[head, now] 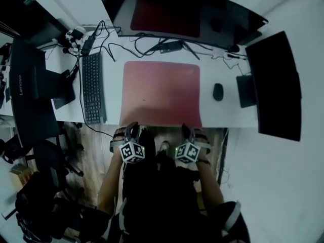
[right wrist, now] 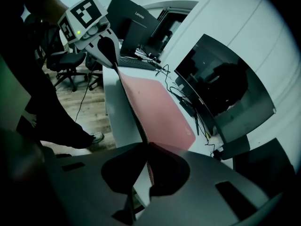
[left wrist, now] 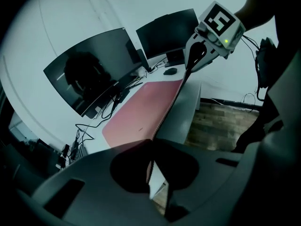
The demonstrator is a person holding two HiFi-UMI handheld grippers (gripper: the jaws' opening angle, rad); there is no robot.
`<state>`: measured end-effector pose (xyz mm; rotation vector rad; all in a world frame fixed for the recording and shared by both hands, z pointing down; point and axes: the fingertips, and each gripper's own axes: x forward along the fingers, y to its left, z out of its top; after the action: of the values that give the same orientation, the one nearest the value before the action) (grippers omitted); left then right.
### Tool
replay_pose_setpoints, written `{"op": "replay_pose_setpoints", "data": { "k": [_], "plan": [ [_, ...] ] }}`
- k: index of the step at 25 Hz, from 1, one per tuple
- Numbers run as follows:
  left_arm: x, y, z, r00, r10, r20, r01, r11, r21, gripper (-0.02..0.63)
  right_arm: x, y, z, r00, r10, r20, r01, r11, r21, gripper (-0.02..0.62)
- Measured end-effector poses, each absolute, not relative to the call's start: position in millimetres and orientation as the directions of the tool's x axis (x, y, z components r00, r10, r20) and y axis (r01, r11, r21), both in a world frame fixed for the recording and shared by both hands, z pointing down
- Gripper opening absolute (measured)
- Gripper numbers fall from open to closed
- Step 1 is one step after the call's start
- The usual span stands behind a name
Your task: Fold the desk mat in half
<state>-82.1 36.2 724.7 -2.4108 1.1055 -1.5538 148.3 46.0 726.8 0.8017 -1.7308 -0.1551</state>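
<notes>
The left claw (head: pixel 132 131) is clenched on the near left corner of the desk mat (head: pixel 161 92), and the right claw (head: pixel 186 132) is clenched on the near right corner. In each claw's own view we see the mat's thin edge run straight in between the shut jaws. We hold the two claws side by side, a little apart, over the front edge of the white worktop (head: pixel 230 113), both pointing down and forward.

The worktop stretches ahead of the claws and out past both of them. At its far side, straight ahead of the claws, stands a wide curved monitor (head: pixel 177 11). Beyond the right claw's outer side stands a dark flat monitor (head: pixel 276 85). Beyond the left claw's outer side we see a dark Lenovo screen (head: pixel 28 95).

The red mat lies ahead of the claws — its far part flat on the worktop, its near edge held up off the surface and stretched from one claw to the other.

A black keyboard (head: pixel 92 87) lies ahead of the left claw and to its outer side, just beside the mat's left edge. A black mouse (head: pixel 217 91) sits ahead of the right claw and to its outer side, near the mat's right edge but apart from it.
</notes>
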Motion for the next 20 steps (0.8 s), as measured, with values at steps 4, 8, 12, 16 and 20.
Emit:
{"op": "replay_pose_setpoints", "data": {
  "k": [4, 8, 12, 16, 20],
  "plan": [
    [-82.9, 21.2, 706.2, 0.245, -0.584, 0.774, -0.436, -0.779, -0.45, 0.022, 144.6, 28.1, 705.8, -0.097, -0.573, 0.814, -0.469, 0.748, 0.47, 0.02],
    [-80.9, 3.5, 684.5, 0.298, -0.553, 0.778, -0.434, -0.804, -0.406, 0.021, 146.6, 13.4, 693.0, -0.073, -0.583, 0.809, -0.49, 0.728, 0.481, 0.02],
    [-82.9, -18.9, 665.4, 0.339, -0.543, 0.769, -0.432, -0.815, -0.386, 0.021, 145.1, -5.5, 674.5, -0.053, -0.608, 0.793, -0.529, 0.69, 0.494, 0.02],
    [-82.7, -43.2, 656.1, 0.372, -0.535, 0.759, -0.425, -0.825, -0.373, 0.021, 145.7, -21.4, 663.9, -0.031, -0.618, 0.785, -0.561, 0.661, 0.498, 0.02],
    [-86.8, -63.7, 648.8, 0.397, -0.534, 0.746, -0.382, -0.836, -0.395, 0.021, 142.0, -42.8, 647.5, -0.009, -0.644, 0.765, -0.568, 0.633, 0.526, 0.02]
  ]
}}
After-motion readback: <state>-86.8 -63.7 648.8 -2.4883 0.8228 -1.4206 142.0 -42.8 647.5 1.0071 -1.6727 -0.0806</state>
